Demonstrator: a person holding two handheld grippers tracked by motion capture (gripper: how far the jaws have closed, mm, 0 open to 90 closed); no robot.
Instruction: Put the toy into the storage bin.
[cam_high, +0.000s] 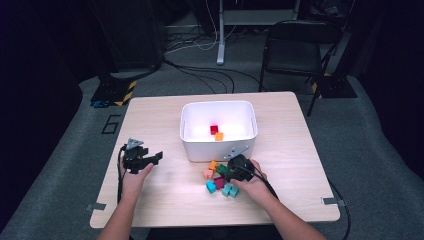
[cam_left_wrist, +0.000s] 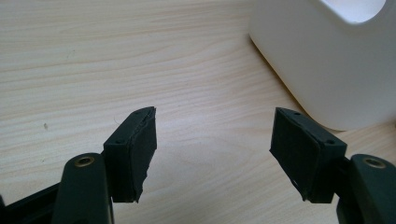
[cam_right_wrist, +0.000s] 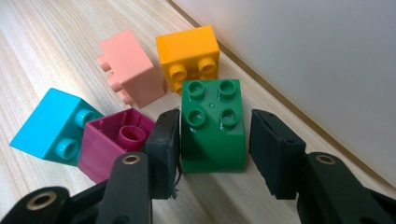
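Note:
A green brick (cam_right_wrist: 212, 116) stands stud-side up on the wooden table (cam_high: 165, 190), just in front of the white bin (cam_high: 218, 150). My right gripper (cam_right_wrist: 215, 140) is shut on it, one black pad at each side, and the brick still rests on the table. In the high view the right gripper (cam_high: 229, 172) sits over the brick pile, close to the green brick (cam_high: 222, 169). My left gripper (cam_left_wrist: 212, 154) is open over bare wood, with nothing between its jaws. In the high view the left gripper (cam_high: 150, 160) is left of the bin.
Around the green brick lie a pink brick (cam_right_wrist: 130, 70), an orange brick (cam_right_wrist: 187, 51), a cyan brick (cam_right_wrist: 51, 126) and a magenta brick (cam_right_wrist: 112, 140). Inside the bin are a red brick (cam_high: 214, 129) and an orange brick (cam_high: 219, 136). A chair (cam_high: 295, 50) stands beyond the table.

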